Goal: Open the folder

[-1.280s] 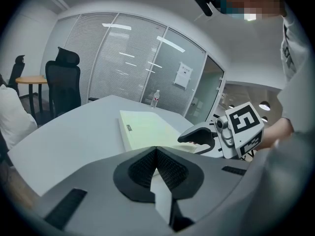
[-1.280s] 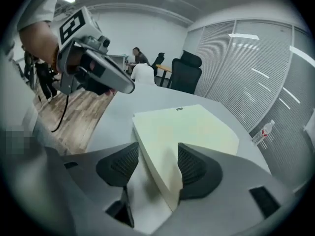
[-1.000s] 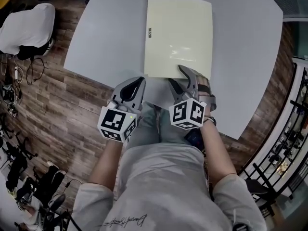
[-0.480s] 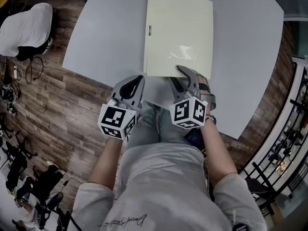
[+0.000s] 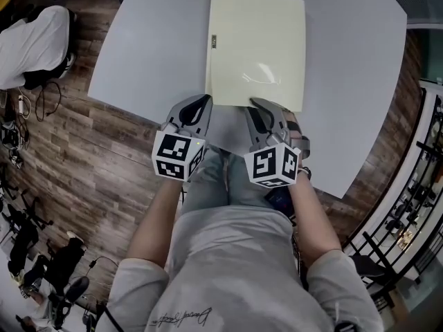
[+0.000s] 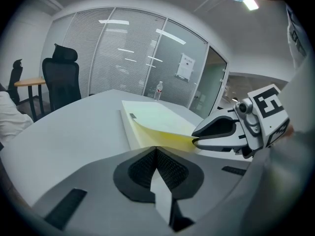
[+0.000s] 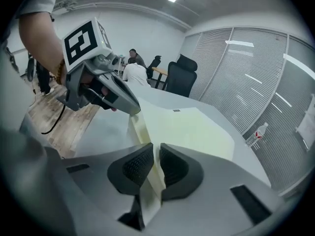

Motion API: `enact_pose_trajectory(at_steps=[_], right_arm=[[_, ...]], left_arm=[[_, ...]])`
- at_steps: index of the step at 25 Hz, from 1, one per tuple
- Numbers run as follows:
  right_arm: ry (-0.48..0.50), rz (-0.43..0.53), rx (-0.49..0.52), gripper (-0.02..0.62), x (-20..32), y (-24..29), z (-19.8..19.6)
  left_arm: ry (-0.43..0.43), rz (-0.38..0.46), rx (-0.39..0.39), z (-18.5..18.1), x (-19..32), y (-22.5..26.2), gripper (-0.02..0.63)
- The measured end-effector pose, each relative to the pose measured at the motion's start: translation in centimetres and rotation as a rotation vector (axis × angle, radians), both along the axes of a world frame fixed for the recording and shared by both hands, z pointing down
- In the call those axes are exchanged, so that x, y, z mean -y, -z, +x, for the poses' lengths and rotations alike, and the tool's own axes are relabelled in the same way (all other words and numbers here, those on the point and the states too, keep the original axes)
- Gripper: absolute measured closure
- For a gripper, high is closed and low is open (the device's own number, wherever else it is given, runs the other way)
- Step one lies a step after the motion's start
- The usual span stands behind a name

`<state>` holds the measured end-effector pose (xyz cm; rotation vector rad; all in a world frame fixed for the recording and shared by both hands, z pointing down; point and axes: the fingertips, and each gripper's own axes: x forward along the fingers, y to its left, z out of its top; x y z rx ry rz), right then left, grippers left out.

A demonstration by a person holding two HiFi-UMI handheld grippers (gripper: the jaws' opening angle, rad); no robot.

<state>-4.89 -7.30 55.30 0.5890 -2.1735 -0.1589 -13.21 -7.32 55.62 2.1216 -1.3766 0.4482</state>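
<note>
A pale yellow folder lies flat on the grey table. My right gripper is at its near edge. Its jaws have just been closing and now pinch the cover's edge between the pads. From the left gripper view, the cover is lifted slightly off the folder's body where the right gripper holds it. My left gripper sits at the folder's near left corner, its jaws shut and empty. Its tip is close beside the folder's corner.
The table's near edge runs just under both grippers, with wood floor beyond it. Something covered in white cloth lies on the floor at the left. A black office chair and a water bottle stand past the table's far side.
My left gripper has moved forward and right toward the folder's near left corner. The right gripper's jaws have closed on the folder's near edge.
</note>
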Motion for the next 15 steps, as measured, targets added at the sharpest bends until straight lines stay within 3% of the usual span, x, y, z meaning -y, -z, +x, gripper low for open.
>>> enact_pose_trajectory(at_steps=[8, 15], right_arm=[[-0.019, 0.05, 0.025, 0.559, 0.4, 0.5, 0.0], [-0.057, 0.082, 0.042, 0.563, 0.6, 1.4, 0.0]], left_arm=[[-0.033, 0.045, 0.095, 0.4, 0.5, -0.8, 0.597], [0.005, 0.015, 0.085, 0.1, 0.6, -1.1, 0.597]])
